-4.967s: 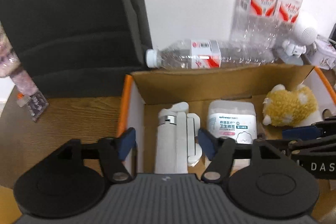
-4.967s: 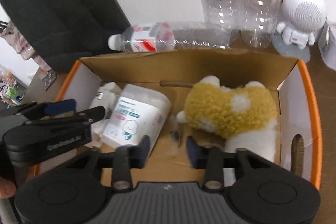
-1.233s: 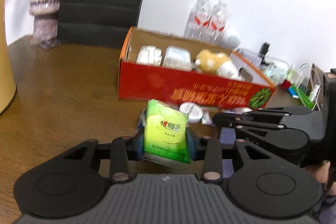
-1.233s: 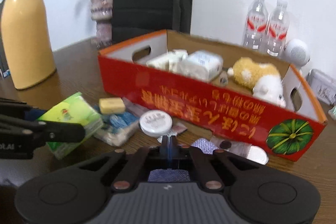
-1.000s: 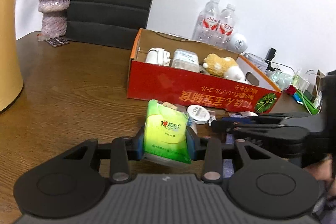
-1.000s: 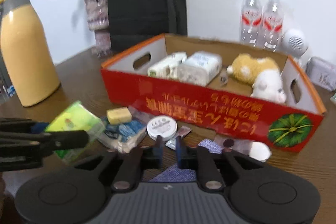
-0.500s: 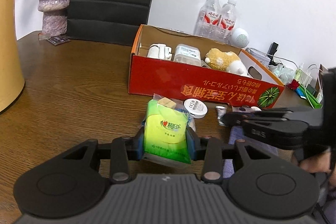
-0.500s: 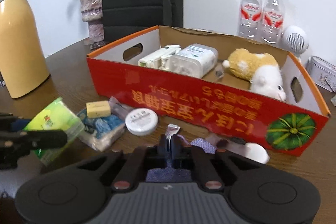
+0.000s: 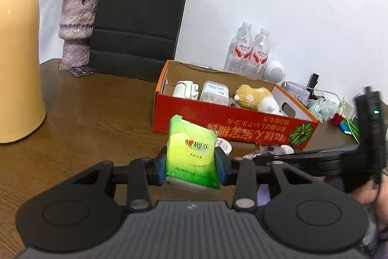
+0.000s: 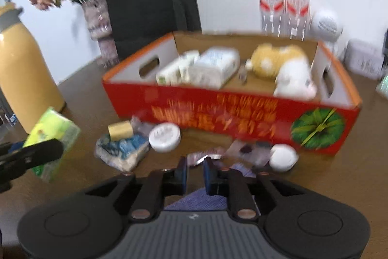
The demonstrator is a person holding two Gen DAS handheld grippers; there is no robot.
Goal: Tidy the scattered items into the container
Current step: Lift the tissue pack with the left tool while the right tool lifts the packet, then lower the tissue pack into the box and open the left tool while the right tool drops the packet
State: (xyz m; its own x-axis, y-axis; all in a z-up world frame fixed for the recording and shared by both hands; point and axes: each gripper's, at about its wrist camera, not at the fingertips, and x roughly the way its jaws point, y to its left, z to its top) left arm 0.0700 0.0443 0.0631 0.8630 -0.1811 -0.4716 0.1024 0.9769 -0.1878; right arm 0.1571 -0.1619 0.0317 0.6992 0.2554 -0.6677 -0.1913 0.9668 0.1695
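Note:
My left gripper (image 9: 191,168) is shut on a green tissue pack (image 9: 191,152) and holds it above the table in front of the red cardboard box (image 9: 232,123). The pack also shows in the right wrist view (image 10: 52,135). My right gripper (image 10: 195,170) has its jaws a narrow gap apart over a small silver foil packet (image 10: 205,157) lying on the table; the view is blurred and I cannot tell whether it grips it. The box (image 10: 218,111) holds a white device, a cotton-swab tub and a plush toy (image 10: 278,57).
In front of the box lie a white round tin (image 10: 165,137), a blue-white pack (image 10: 123,152), a yellow block (image 10: 120,129) and a white disc (image 10: 283,157). A yellow flask (image 9: 17,64), vase (image 9: 76,28), black bag and water bottles (image 9: 249,52) stand behind.
My left gripper has risen with the tissue pack, so the box looks lower and farther. My right gripper has opened slightly and moved closer to the items in front of the box.

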